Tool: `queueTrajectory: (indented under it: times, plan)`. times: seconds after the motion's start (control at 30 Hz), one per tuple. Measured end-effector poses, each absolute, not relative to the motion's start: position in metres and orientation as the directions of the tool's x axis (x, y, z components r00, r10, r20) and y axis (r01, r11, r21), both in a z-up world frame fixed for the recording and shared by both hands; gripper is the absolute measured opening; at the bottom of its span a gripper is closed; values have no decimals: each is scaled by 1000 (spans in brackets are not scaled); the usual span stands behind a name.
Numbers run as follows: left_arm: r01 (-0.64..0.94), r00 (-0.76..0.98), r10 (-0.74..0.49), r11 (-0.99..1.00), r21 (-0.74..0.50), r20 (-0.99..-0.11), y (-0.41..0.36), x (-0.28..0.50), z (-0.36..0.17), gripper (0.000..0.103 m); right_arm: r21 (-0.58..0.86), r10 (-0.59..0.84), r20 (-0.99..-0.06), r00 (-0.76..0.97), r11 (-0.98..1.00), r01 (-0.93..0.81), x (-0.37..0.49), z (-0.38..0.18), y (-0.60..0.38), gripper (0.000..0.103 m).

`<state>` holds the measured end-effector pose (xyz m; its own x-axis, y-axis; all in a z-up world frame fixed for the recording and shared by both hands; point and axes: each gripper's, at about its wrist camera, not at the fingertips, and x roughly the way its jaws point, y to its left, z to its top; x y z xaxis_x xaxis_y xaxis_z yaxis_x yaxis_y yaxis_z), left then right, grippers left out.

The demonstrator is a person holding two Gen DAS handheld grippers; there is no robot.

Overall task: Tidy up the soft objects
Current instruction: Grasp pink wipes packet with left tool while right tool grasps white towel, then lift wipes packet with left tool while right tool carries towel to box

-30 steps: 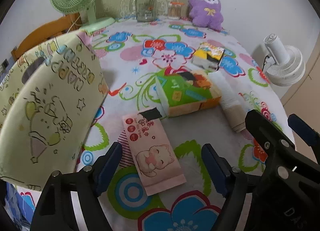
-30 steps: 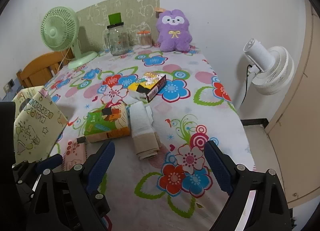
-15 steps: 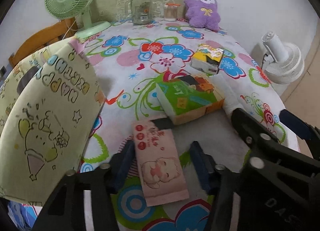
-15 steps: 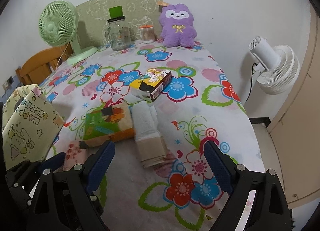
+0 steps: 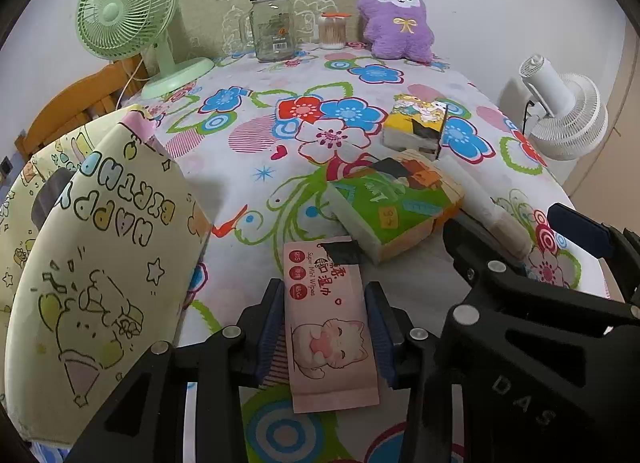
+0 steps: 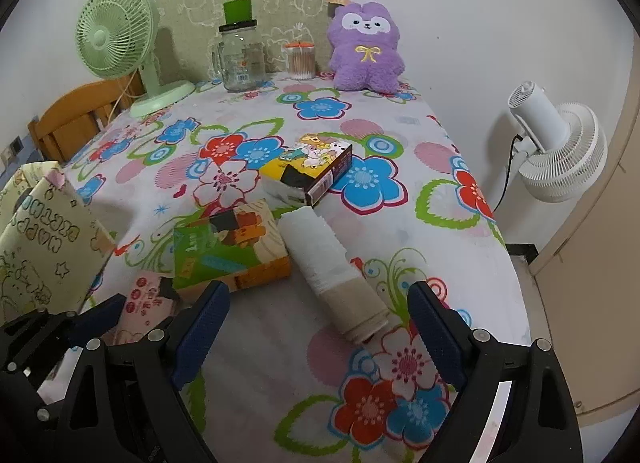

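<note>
Floral counter (image 5: pixel 400 75), wipes pickup
L tongs (image 5: pixel 326 327) closing w/ wipes pack (image 5: pixel 326 327) between pads; R tongs (image 6: pixel 316 327) spread, empty. Next: lift pack to bag (image 5: pixel 100 263)

Floral-clothed table (image 6: pixel 280 363), maybe bed: wipes pack (image 5: pixel 326 323), tissue packs (image 6: pixel 236 247), rolled towel (image 6: pixel 332 267).

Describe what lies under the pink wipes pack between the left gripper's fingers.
The pink wipes pack lies flat on the flowered tablecloth; a blue ring print shows past its near end. Whatever is directly beneath is covered.
</note>
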<state>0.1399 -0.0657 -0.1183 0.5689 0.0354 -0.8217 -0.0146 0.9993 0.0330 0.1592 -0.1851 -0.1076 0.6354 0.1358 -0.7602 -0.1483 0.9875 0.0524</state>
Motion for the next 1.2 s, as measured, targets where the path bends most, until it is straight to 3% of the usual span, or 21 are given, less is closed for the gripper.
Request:
queueTrajectory:
  times: [0.33, 0.43, 0.7, 1.2]
  plan:
    - [-57, 573, 66, 998, 41, -817, -60, 151, -119, 42, 72, 146, -779, 610, 987, -145, 180, -116, -185, 81]
    - [-50, 578, 70, 997, 51, -813, -61, 151, -120, 42, 87, 157, -801, 578, 985, -147, 183, -121, -185, 63]
    - [-60, 567, 54, 998, 25, -822, -58, 149, -120, 41, 37, 133, -806, 576, 984, -174, 170, -124, -180, 30]
    - [-43, 565, 46, 999, 27, -824, -60, 129, -118, 41, 24, 122, -814, 568, 984, -177, 146, -121, -181, 16]
